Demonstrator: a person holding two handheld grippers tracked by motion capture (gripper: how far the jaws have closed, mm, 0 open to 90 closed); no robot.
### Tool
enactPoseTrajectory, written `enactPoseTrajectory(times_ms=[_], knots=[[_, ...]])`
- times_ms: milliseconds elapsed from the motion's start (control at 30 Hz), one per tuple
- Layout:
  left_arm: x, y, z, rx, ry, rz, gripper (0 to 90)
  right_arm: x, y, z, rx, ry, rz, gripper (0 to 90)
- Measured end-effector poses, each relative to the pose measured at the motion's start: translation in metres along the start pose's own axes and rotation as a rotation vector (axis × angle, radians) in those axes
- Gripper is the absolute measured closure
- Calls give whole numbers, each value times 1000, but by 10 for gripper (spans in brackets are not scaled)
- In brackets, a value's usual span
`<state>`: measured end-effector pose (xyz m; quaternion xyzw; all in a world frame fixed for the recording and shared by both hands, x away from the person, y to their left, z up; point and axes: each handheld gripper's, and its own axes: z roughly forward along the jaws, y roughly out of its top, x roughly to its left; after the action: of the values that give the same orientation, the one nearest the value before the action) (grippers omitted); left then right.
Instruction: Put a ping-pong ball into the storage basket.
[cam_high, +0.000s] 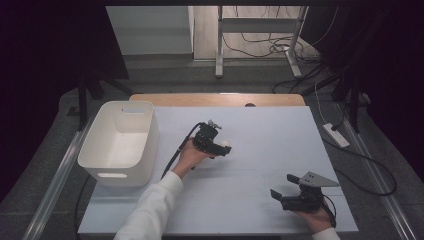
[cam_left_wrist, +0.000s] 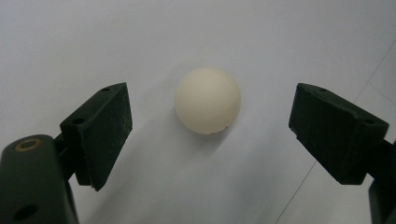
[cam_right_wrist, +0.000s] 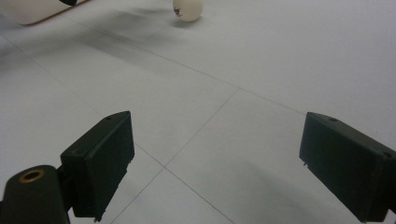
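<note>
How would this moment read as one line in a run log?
left tongs: open, straddling ball, no contact | right tongs: open, idle over table | ball: on table | bin: left side

Small dark print on the round white ping-pong ball (cam_right_wrist: 187, 10), seen far off in the right gripper view, too tiny and blurred to read. Only a dark speck at its lower edge in the left gripper view (cam_left_wrist: 208, 100). Nothing legible elsewhere
</note>
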<state>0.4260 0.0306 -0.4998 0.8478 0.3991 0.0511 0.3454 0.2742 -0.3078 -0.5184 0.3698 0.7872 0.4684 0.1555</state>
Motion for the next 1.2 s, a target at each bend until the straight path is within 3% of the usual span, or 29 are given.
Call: enactPoseTrajectory(times_ms=[400, 800, 1200], knots=[[-3, 1, 12, 24, -9, 15, 154, 0, 0, 0, 2, -1, 2, 101], [0, 0, 16, 30, -8, 3, 182, 0, 0, 0, 2, -2, 1, 101], [3, -1, 21, 37, -23, -4, 335, -1, 0, 0, 0, -1, 2, 101]])
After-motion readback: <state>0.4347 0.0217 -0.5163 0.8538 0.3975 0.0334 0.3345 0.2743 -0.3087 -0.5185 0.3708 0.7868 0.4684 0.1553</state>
